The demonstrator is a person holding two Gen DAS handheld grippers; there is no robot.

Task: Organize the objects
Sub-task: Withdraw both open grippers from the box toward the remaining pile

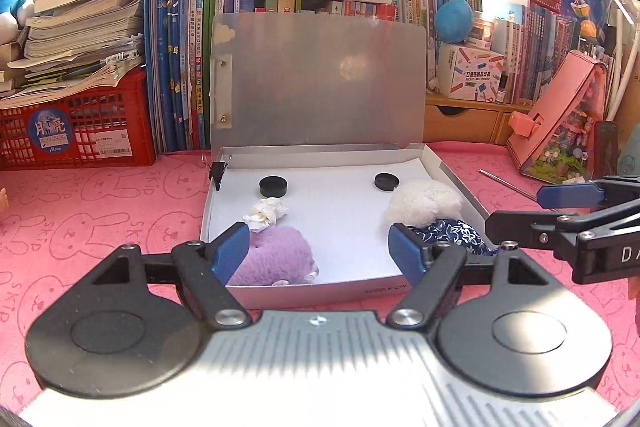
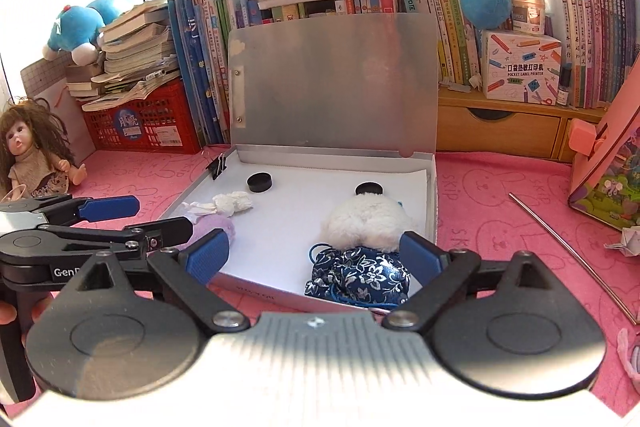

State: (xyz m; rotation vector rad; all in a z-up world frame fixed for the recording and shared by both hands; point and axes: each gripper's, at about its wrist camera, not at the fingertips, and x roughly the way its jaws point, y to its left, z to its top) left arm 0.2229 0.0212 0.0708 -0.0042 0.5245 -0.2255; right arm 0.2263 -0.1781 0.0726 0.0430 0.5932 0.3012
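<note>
The open box lies on the pink worktop, its lid upright. Inside it are a purple plush, a white plush, a blue flowered pouch, a crumpled tissue and two black caps. The left gripper and the right gripper hover at the box's near edge, jaws wide apart and gripping nothing.

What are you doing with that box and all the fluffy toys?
A person holding two grippers is tidying small things into an open grey box on the pink cloth. Inside are a purple plush, a white plush, a blue flowered pouch, a crumpled tissue and two black caps. The left gripper and right gripper are both open and holding nothing.
</note>
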